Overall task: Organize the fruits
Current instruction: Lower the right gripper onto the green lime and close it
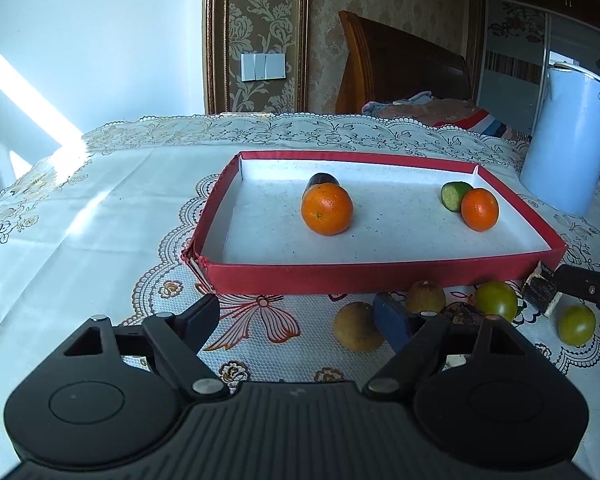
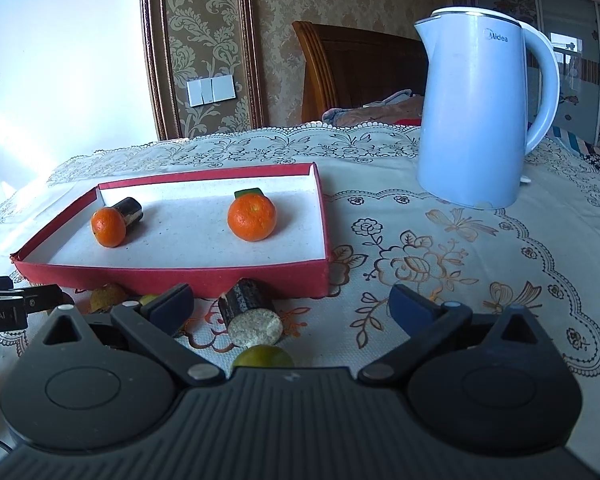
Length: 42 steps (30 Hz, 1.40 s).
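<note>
Both grippers spread wide, holding nothing, low over the tablecloth in front of the red tray.

The left gripper (image 1: 296,320) and right gripper (image 2: 292,306) sit w/ fingers wide apart. The red tray (image 1: 380,276) holds two oranges: one (image 1: 327,209) touching a dark cylinder (image 1: 322,179), the other (image 1: 479,209) touching a cucumber piece (image 1: 453,196). Outside, near the tray's front wall, lie two brownish fruits (image 1: 358,332) (image 1: 425,297), two green fruits (image 1: 496,300) (image 1: 577,324) (one just beside the right gripper) and a dark cut cylinder (image 2: 250,310). A blue kettle (image 2: 476,120) stands to the tray's right.
</note>
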{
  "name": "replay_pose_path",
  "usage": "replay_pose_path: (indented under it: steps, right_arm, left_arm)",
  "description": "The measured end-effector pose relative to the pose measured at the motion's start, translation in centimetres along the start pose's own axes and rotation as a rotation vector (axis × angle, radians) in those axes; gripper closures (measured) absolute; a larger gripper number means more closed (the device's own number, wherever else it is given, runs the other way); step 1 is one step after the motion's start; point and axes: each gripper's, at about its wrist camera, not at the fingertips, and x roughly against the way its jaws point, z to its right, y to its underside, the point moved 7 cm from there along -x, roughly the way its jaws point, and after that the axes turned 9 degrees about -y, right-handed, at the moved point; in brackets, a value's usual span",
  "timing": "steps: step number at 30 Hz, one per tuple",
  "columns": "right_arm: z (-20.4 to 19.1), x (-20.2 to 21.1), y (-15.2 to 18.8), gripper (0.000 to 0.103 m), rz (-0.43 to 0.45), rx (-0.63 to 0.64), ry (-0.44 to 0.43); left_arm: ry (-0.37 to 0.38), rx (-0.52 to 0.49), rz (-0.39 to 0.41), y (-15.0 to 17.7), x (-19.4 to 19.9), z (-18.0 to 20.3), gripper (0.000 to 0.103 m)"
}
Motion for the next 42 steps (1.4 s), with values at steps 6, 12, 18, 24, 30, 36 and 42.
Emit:
replay_pose_path:
  steps: [6, 12, 18, 24, 30, 36, 42]
  right_arm:
    - [1.1, 0.3, 0.2, 0.0, -0.004, -0.041, 0.004]
    - [1.1, 0.4, 0.1, 0.0, 0.002, -0.047, 0.002]
    - [1.7, 0.7, 0.3, 0.0, -0.007, -0.057, 0.012]
    - [3.4, 1.7, 1.3, 0.0, -0.027, -0.065, 0.032]
    - [1.5, 2.0, 1.8, 0.0, -0.03, 0.058, 0.025]
    - [0.3, 2.1, 1.9, 0.0, -0.038, 0.079, -0.023]
    - [-0.3, 2.1, 2.1, 0.001, -0.045, 0.094, -0.041]
  left_arm:
    - [-0.006, -0.031, 0.018, 0.1, 0.3, 0.4, 0.018]
    - [-0.024, -0.132, 0.052, 0.4, 0.5, 2.0, 0.018]
    - [-0.053, -0.121, -0.024, 0.7, -1.0, 1.7, 0.018]
    - [-0.061, -0.033, -0.084, 0.8, -2.0, 0.2, 0.016]
    - [-0.065, -0.03, -0.086, 0.9, -2.0, 0.1, 0.014]
    - [-0.065, -0.027, -0.088, 0.9, -2.0, 0.1, 0.013]
    - [-0.066, -0.027, -0.089, 0.9, -1.9, 0.1, 0.013]
